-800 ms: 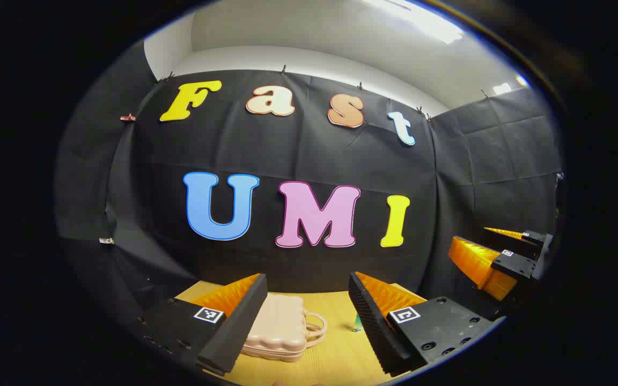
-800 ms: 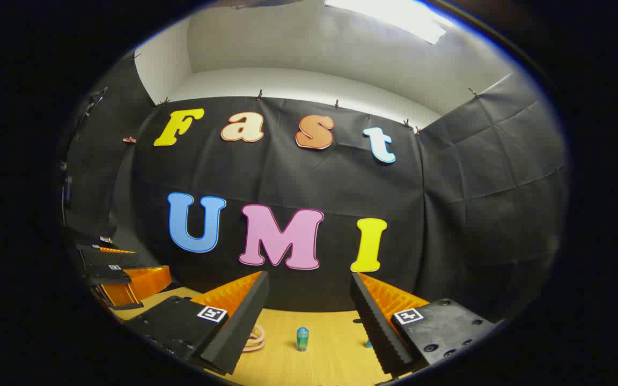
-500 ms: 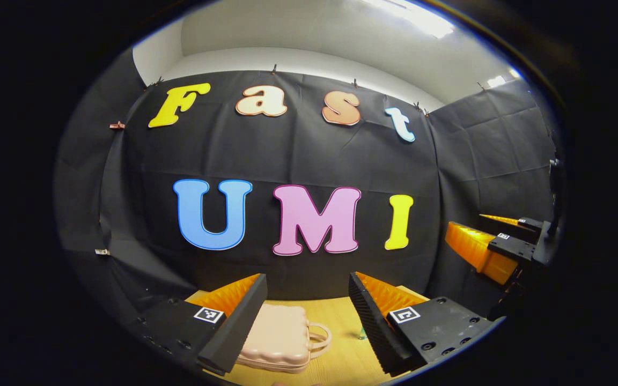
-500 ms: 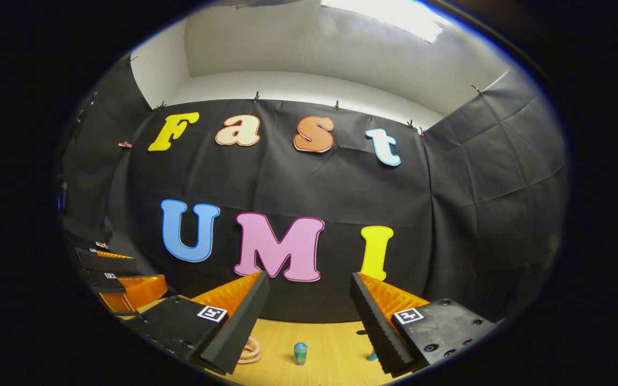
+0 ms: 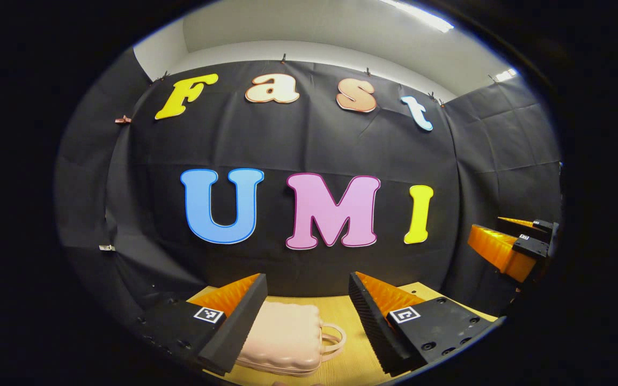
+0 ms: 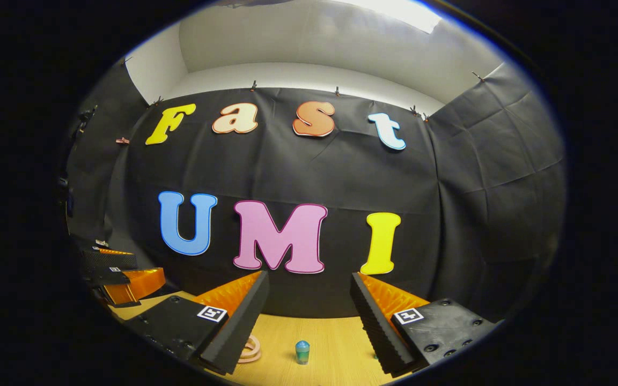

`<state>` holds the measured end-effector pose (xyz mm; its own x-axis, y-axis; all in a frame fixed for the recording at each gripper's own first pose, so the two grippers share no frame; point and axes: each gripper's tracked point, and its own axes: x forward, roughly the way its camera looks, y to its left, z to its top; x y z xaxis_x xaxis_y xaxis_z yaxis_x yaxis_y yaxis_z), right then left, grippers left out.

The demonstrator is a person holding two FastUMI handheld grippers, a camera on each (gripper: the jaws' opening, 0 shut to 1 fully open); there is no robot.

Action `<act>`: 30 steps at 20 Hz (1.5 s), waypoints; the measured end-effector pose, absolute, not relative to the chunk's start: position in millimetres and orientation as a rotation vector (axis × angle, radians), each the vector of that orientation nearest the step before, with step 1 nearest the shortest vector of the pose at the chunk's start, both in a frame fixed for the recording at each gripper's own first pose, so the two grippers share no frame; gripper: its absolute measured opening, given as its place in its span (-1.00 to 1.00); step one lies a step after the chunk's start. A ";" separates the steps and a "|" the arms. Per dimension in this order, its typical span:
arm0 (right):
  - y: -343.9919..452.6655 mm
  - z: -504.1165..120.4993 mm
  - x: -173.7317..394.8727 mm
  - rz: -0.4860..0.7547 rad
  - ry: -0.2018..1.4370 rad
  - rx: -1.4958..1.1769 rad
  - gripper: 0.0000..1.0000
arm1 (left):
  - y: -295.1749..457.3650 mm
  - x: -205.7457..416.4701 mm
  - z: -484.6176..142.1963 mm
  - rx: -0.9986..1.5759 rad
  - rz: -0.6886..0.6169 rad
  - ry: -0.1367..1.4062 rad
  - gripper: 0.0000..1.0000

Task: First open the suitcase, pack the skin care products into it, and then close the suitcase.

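Jaws of both grippers gape, apparently empty.

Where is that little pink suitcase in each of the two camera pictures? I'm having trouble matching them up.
Left gripper view: the pink suitcase lies shut on the wooden table, at bottom centre, between the gripper's fingers, handle pointing right.
Right gripper view: just its looped handle peeks out beside the near finger, bottom left of centre.
Shared landmark: the wooden table.
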<state>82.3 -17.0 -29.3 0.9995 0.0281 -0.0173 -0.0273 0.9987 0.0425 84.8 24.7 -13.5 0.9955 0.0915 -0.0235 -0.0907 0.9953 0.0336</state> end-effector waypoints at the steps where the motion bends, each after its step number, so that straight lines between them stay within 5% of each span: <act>1: -18.4 -30.9 84.2 0.025 0.018 0.041 0.92 | 25.6 87.4 -12.7 0.031 0.093 0.025 0.92; 11: -36.4 -45.2 103.3 0.008 0.030 0.018 0.92 | -14.1 124.1 -50.7 0.031 -0.030 0.108 0.92; 30: -150.5 -170.5 171.9 0.024 0.171 -0.102 0.93 | -64.4 246.1 -333.8 0.109 0.000 0.760 0.75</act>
